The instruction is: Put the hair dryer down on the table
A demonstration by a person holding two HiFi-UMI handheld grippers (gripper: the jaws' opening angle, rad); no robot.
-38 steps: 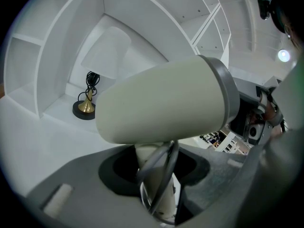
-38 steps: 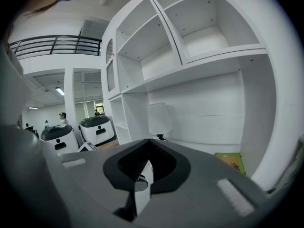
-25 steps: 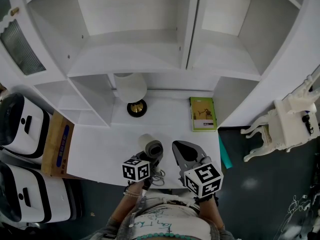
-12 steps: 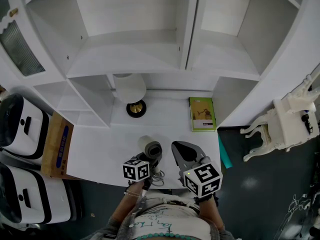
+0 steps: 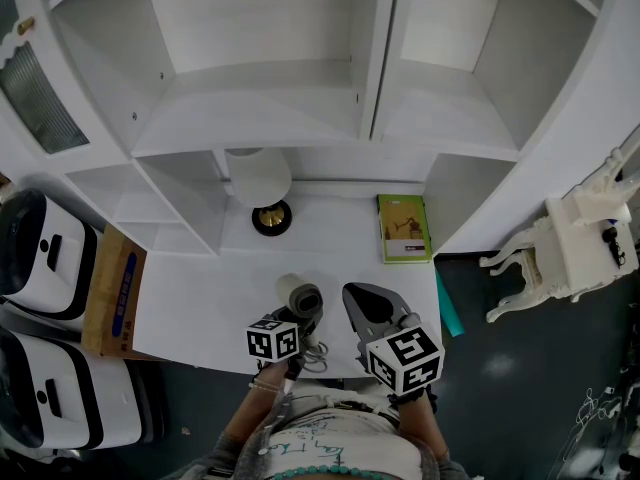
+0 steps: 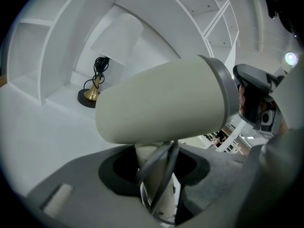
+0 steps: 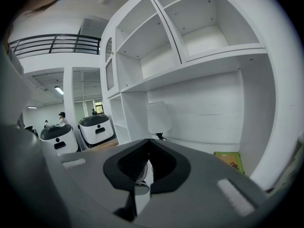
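Our left gripper (image 5: 296, 320) clamps the hair dryer (image 5: 301, 296) by its handle, barrel at twelve o'clock; our right gripper (image 5: 366, 306), at three o'clock, is closed and empty.

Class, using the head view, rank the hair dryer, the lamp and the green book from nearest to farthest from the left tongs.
1. Hair dryer, held in the left tongs.
2. Lamp, ahead at the back.
3. Green book, back right.
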